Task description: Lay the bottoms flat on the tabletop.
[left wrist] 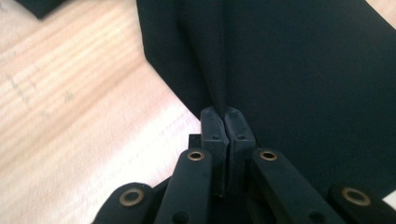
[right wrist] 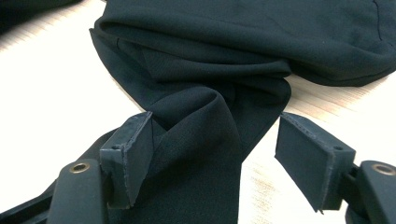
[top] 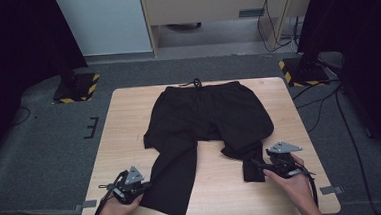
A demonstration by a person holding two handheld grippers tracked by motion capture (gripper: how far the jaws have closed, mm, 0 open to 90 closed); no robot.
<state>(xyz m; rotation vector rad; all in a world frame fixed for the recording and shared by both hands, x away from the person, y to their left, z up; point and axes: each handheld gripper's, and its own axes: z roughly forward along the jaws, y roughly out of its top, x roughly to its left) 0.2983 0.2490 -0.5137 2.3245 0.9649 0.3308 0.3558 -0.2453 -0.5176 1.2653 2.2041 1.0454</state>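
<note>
1. Black trousers [top: 206, 114] lie flat on a wooden table [top: 124, 121], with the waistband and its drawstring at the far edge and the two legs reaching toward the person.
2. In the high view, the leg on the left lies long and straight, running down to the near edge of the table.
3. The leg on the right is bunched and folded back on itself, so it ends well short of the near edge.
4. The left gripper [top: 142, 187] sits at the near left of the table, against the outer edge of the long leg.
5. In the left gripper view its jaws are pressed together on a thin fold of the fabric [left wrist: 299, 84], which rises from between them.
6. The right gripper [top: 258, 164] sits at the near right, at the end of the bunched leg.
7. In the right gripper view its jaws stand wide apart, with the crumpled end of the leg [right wrist: 205, 154] lying between them; the left jaw touches the cloth, the right one stands clear.
</note>
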